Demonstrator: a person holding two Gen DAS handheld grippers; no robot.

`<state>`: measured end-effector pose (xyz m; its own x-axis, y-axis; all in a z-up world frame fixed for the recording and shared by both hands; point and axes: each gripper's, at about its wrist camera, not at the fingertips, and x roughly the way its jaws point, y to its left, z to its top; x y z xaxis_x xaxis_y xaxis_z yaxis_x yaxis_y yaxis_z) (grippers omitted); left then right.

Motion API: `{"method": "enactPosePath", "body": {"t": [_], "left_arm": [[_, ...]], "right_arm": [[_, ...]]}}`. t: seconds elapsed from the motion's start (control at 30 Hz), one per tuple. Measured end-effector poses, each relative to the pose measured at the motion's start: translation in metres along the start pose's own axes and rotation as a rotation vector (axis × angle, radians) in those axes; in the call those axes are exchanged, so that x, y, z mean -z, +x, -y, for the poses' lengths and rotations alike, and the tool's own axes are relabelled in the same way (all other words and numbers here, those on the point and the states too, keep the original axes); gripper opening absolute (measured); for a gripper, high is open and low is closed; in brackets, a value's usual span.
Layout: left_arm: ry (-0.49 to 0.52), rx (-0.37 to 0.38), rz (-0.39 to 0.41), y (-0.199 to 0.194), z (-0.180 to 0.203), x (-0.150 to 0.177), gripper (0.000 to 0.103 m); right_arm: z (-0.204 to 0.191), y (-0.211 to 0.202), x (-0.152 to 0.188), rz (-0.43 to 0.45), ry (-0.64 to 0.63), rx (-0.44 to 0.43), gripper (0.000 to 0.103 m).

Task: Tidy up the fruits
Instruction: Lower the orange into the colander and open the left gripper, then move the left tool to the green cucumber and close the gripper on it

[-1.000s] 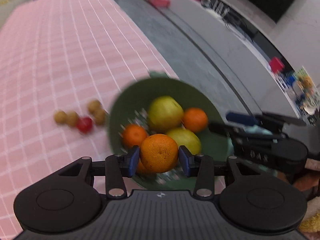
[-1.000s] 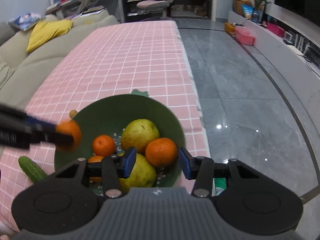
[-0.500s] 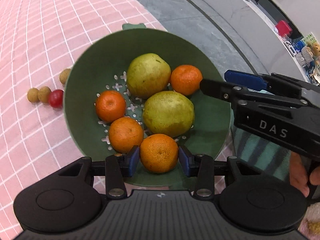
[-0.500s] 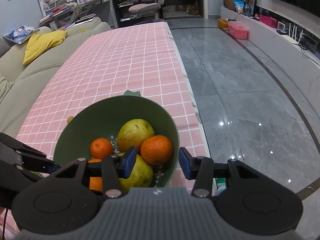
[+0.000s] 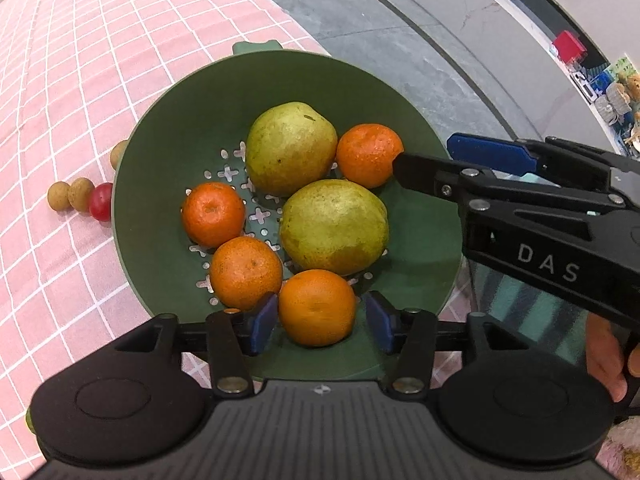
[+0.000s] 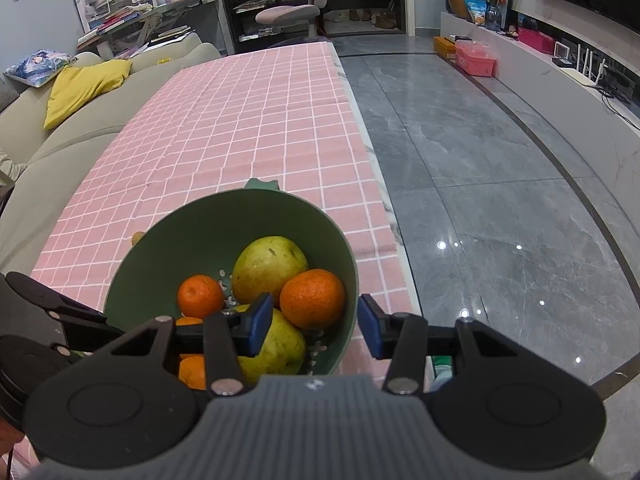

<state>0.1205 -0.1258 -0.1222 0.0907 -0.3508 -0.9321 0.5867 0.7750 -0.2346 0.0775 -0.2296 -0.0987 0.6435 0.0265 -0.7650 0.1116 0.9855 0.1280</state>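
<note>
A green colander bowl (image 5: 168, 128) sits near the table's right edge and holds two yellow-green pears (image 5: 290, 148) and several oranges. My left gripper (image 5: 320, 322) hovers over the bowl's near side with its blue pads (image 5: 262, 322) apart on either side of an orange (image 5: 316, 306) that rests in the bowl; a gap shows on each side. My right gripper (image 6: 314, 326) is open and empty above the bowl's (image 6: 192, 224) right rim, and it shows in the left wrist view (image 5: 460, 164) over that rim.
A pink checked tablecloth (image 6: 248, 120) covers the table. Small brown fruits (image 5: 70, 198) and a red cherry tomato (image 5: 100, 207) lie left of the bowl. The table edge and grey tiled floor (image 6: 480, 168) are close on the right. A sofa with a yellow cushion (image 6: 86, 86) stands on the left.
My left gripper came down over the bowl with the orange and opened; the orange now rests in the bowl. The right gripper stayed open, rising slightly.
</note>
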Motion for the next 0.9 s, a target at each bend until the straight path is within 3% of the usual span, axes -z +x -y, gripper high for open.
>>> {"method": "enactPosePath", "body": {"t": [0.23,0.3,0.5,0.9], "left_arm": [[0.005,-0.007,0.079,-0.019,0.002,0.006,0.07],[-0.003,-0.011,0.119,-0.028,0.001,0.009,0.07],[-0.06,-0.071,0.226,-0.057,-0.012,0.025,0.07],[-0.223,-0.216,0.401,-0.118,-0.041,0.076,0.07]], "right_arm": [[-0.004,-0.006,0.001,0.028,-0.022,0.0,0.046],[-0.005,-0.01,0.001,0.044,-0.03,0.004,0.052],[-0.011,-0.024,-0.002,0.09,-0.03,0.014,0.054],[-0.058,-0.042,0.004,0.072,-0.129,-0.163,0.058]]}}
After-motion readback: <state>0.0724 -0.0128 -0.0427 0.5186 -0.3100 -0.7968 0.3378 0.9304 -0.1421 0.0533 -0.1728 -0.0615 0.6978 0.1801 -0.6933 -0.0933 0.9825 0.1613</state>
